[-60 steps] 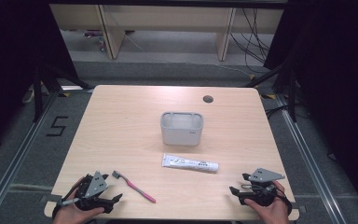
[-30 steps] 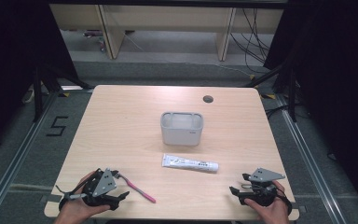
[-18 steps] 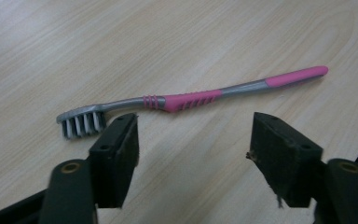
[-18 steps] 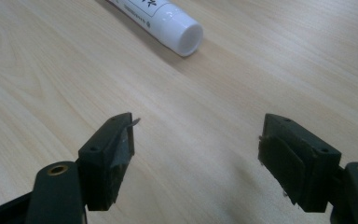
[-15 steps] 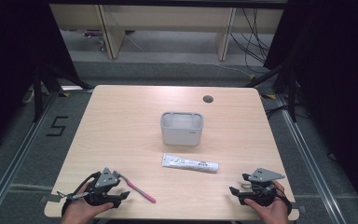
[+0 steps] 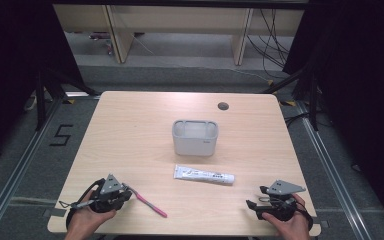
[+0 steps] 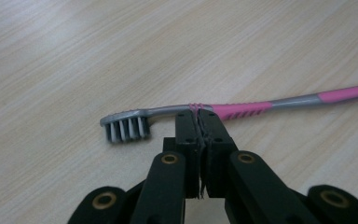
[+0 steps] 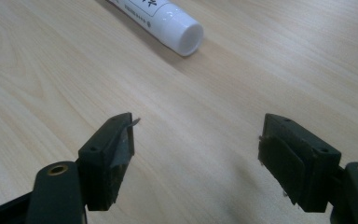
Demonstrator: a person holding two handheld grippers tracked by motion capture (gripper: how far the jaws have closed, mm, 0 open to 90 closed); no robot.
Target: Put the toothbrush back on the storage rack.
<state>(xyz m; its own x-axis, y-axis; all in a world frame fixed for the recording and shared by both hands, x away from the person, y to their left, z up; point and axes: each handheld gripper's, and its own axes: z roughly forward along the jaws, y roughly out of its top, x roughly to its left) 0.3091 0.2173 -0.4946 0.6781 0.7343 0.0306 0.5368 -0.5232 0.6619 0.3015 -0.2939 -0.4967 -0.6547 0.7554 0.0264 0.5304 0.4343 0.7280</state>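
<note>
Your left tool (image 6: 122,192) sits at the lower left of the high view, its jaws just closed onto the toothbrush (image 6: 147,203). In the left gripper view the two pads meet at the frame's centre, pinching the toothbrush (image 7: 200,108) at its grey neck, just where the pink grip begins; the bristle head lies to the left, bristles pointing toward the bottom of the frame, and the pink handle runs off to the right edge. The toothbrush lies flat on the desk (image 6: 130,130). Your right tool (image 6: 252,205) rests at the lower right of the high view, its jaws wide apart and holding nothing. The tube (image 8: 168,18) lies beyond them at the top of the right gripper view, cap toward you.
</note>
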